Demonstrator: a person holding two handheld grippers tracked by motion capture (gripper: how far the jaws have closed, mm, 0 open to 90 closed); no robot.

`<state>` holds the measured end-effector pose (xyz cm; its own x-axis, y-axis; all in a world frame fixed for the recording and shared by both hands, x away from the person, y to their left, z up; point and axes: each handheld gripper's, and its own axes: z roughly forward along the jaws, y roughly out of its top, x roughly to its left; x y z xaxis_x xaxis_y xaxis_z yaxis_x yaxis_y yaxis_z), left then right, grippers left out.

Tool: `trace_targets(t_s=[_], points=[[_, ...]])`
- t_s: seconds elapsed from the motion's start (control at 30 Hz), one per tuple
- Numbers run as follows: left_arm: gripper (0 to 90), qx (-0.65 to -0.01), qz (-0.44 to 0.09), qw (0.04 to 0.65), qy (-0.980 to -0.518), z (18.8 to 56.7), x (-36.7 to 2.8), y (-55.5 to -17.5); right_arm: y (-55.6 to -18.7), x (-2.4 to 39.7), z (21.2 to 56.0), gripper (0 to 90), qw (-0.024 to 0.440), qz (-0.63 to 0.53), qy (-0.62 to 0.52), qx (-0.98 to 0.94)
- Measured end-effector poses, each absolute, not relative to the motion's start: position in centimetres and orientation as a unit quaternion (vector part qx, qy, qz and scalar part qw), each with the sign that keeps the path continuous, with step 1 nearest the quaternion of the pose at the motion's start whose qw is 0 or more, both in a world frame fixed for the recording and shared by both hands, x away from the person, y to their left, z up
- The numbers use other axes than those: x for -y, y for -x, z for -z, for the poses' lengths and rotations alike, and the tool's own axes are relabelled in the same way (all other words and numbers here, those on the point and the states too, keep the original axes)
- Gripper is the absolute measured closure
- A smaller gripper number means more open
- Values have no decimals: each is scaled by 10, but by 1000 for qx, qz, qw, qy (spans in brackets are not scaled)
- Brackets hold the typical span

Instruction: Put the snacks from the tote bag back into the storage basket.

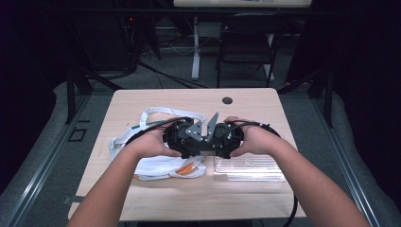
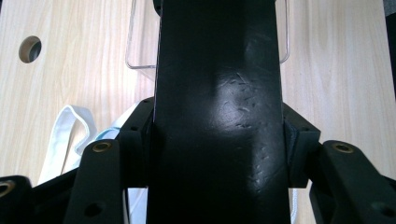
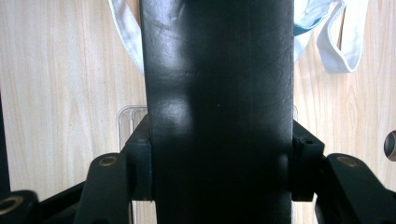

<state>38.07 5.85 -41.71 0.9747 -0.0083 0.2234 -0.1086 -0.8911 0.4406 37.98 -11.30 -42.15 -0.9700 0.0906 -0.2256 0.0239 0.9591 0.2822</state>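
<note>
A wooden table [image 1: 142, 198] is seen. On it, a white bag [image 1: 156, 166] is laid at the left and a clear tray [image 1: 250, 169] at the right, close together. Above them, the left gripper [image 1: 189, 142] and the right gripper [image 1: 222, 141] are held tip to tip, touching each other. In each gripper view, the middle is covered by a wide black slab, so it cannot be told if the jaws are spread or pinching.

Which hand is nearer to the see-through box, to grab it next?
Right, probably. The clear box lies just beside the right hand, toward the person, while the left hand sits over the white bag.
</note>
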Motion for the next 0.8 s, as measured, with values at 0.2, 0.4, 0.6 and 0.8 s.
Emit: trace_targets(t_s=[0.2,0.4,0.6,0.8], points=[[404,15,-102,243,-964,416,-60,-381,-380,114,422,421,113,-145,-36,-982],[397,4,-96,251,-963,415,-62,-381,-380,114,422,423,109,-142,-35,-983],[389,-1,-101,261,-960,411,-66,-380,-382,116,423,424,113,-130,-34,-984],[375,-8,-109,267,-958,406,-73,-378,-384,119,425,425,111,-131,-40,-984]])
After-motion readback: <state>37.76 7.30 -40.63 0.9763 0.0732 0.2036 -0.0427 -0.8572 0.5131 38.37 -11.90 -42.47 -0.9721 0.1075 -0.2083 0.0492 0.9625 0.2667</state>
